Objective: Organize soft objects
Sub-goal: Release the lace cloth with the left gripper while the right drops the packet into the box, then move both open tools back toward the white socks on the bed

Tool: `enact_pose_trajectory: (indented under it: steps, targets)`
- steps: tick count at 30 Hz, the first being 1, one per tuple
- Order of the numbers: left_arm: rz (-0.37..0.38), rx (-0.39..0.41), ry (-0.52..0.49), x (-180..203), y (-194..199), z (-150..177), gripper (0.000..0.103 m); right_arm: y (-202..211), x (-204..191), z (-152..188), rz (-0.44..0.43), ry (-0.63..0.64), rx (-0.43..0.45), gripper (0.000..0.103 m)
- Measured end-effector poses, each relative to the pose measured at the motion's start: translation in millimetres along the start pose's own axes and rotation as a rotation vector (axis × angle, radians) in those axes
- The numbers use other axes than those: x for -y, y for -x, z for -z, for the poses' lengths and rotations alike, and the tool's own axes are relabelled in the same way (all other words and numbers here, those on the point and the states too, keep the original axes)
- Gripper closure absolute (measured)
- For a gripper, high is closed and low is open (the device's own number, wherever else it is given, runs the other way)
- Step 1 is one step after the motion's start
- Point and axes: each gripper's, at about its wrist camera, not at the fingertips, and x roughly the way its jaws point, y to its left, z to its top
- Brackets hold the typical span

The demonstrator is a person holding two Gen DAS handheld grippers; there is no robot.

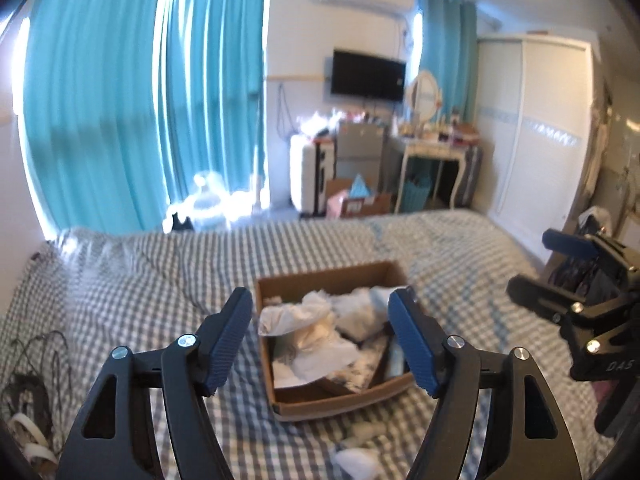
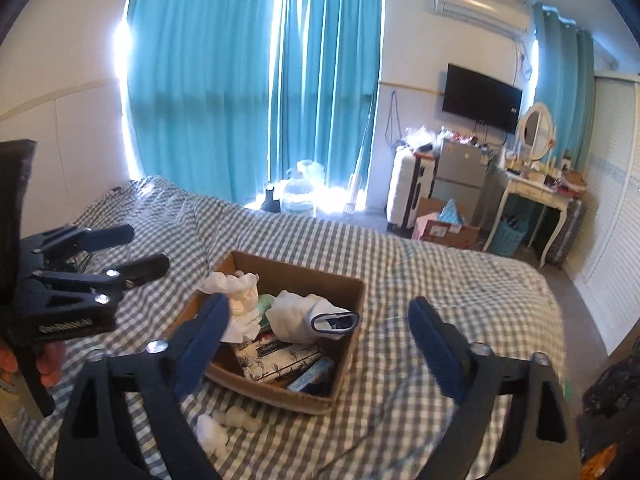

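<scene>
Teal curtains [image 2: 256, 80] hang over a bright window at the far left of a bedroom, and a bed [image 2: 440, 288] with a grey-and-white checked cover fills the near ground. At the far left edge of the bed in the left wrist view, dark cords and a white roll lie on the cover. The left tool [image 1: 322, 336] hangs above the bed with its blue-padded fingers [image 1: 230, 340] spread wide and nothing between them; in the right wrist view it shows at the left [image 2: 140, 248], held by a hand [image 2: 48, 364]. Near the middle of the bed sits an open cardboard box [image 2: 344, 384] holding crumpled white cloths [image 2: 296, 316], a patterned flat pack and a blue packet. Small white soft pieces [image 2: 228, 420] lie loose on the cover just beside the box's near wall. The right tool [image 2: 320, 340] hovers over the near side of the box, fingers spread wide and gripping nothing; its left finger overlaps the box's left rim in the view, though touch cannot be told. Further right, by the far wall, stand a white suitcase [image 2: 408, 188], a small grey fridge [image 2: 460, 172], a wall television [image 2: 480, 96], a dressing counter with an oval mirror [image 2: 536, 132], and a white wardrobe [image 1: 536, 128].
</scene>
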Motion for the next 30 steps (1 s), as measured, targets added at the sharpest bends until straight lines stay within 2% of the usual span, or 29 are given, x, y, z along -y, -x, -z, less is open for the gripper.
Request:
enact_pose_trajectory:
  steps: [1, 4, 7, 13, 16, 20, 23, 30]
  targets:
    - [-0.001, 0.023, 0.003, 1, 13, -1, 0.031, 13, -2, 0, -0.009, -0.008, -0.003, 0.004]
    - [-0.017, 0.098, 0.017, 7, 54, 0, 0.022, 42, -6, 3, -0.062, -0.031, -0.011, 0.000]
    - [-0.025, 0.149, 0.006, 12, 88, 7, 0.021, 69, -12, 13, -0.036, -0.015, 0.015, 0.000]
    - [-0.042, 0.158, 0.014, 11, 106, 25, 0.021, 86, -23, 31, 0.014, -0.003, 0.024, 0.000]
    - [-0.061, 0.157, 0.003, 12, 99, 39, 0.021, 83, -28, 43, 0.036, 0.021, 0.022, 0.000]
    - [-0.084, 0.113, 0.005, 12, 82, 62, 0.021, 59, -32, 71, 0.029, 0.019, -0.013, 0.000]
    - [-0.075, 0.048, 0.046, 3, 51, 84, 0.021, 30, -28, 100, 0.035, -0.023, -0.038, 0.000]
    - [-0.147, -0.109, 0.034, 4, -27, 132, 0.022, -43, -24, 153, 0.099, -0.057, -0.124, 0.000]
